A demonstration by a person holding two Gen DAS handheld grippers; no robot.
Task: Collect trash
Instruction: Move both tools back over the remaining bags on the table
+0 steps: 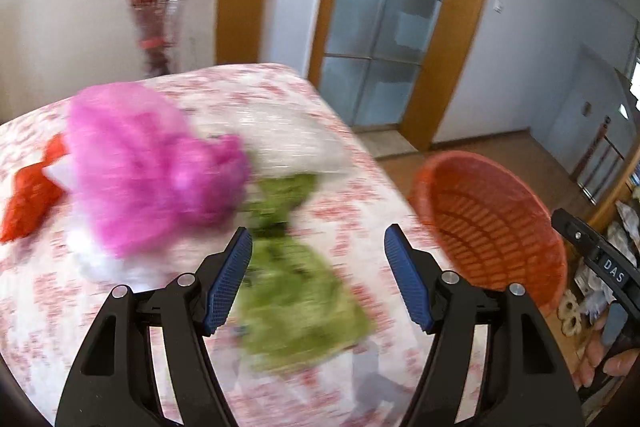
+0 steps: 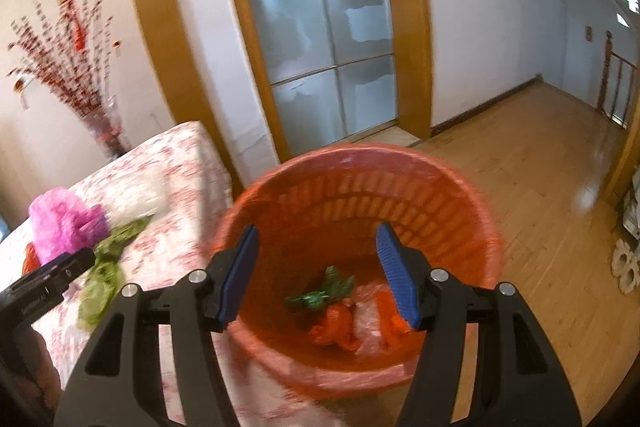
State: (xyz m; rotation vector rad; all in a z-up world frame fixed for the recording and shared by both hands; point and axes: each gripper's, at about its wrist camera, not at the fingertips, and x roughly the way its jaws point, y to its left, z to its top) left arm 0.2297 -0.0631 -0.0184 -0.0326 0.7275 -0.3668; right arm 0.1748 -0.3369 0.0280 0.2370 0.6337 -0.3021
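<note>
The left hand-held gripper point(image 1: 318, 281) hangs spread over the table point(image 1: 360, 195), nothing pinched, with a green bag point(image 1: 296, 311) lying on the cloth just beyond and below its blue pads, a pink bag point(image 1: 152, 163) ahead to its left and a red wrapper point(image 1: 28, 195) further left. The right hand-held gripper point(image 2: 318, 273) is likewise spread and empty, poised above the orange basket point(image 2: 440, 187) standing beside the table; inside, directly below its fingertips, lie a dark green wrapper point(image 2: 324, 291), red scraps point(image 2: 336, 327) and clear plastic point(image 2: 370, 323).
</note>
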